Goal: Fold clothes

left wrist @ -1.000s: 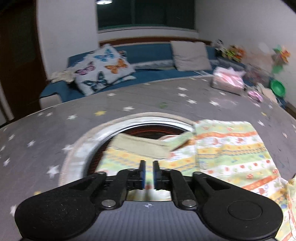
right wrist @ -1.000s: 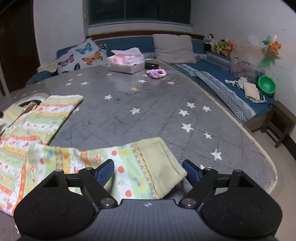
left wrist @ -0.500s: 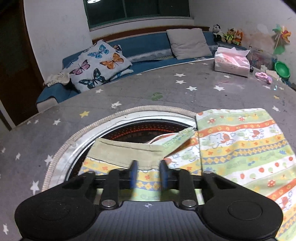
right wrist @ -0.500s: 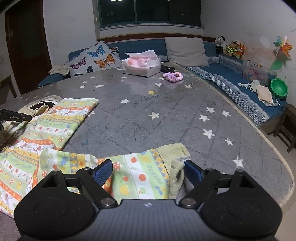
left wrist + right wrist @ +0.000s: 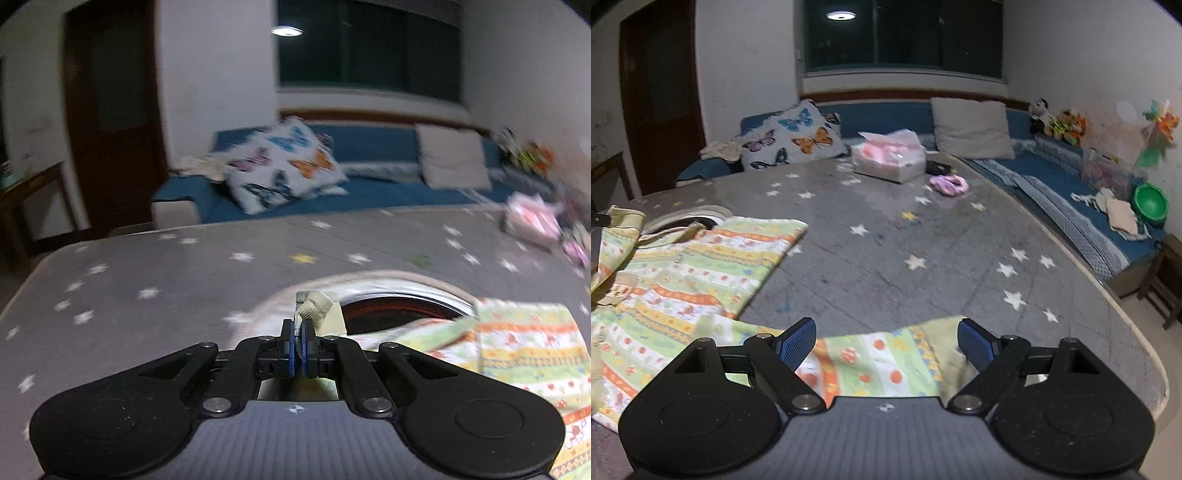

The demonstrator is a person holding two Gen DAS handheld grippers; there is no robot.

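A child's garment (image 5: 701,266) in green, orange and yellow printed stripes lies spread on the grey star-patterned table (image 5: 923,229). In the left wrist view my left gripper (image 5: 299,347) is shut on the garment's beige cuff (image 5: 314,308), which sticks up bunched above the blue pads; the striped body (image 5: 528,354) trails off to the right. My right gripper (image 5: 886,341) stands open over another striped leg (image 5: 882,362) with a pale green cuff, the cloth lying between and under its fingers, untouched as far as I can see.
A round opening with a metal rim (image 5: 399,291) is set in the table under the garment. A tissue box (image 5: 890,158) and a pink hair tie (image 5: 949,183) sit at the far side. A blue sofa (image 5: 960,122) with cushions runs behind; the table edge (image 5: 1123,314) curves at right.
My left gripper has closed on the beige cuff and lifted it, swinging left. The right gripper stays open over the other leg, whose folded cuff has flattened out.
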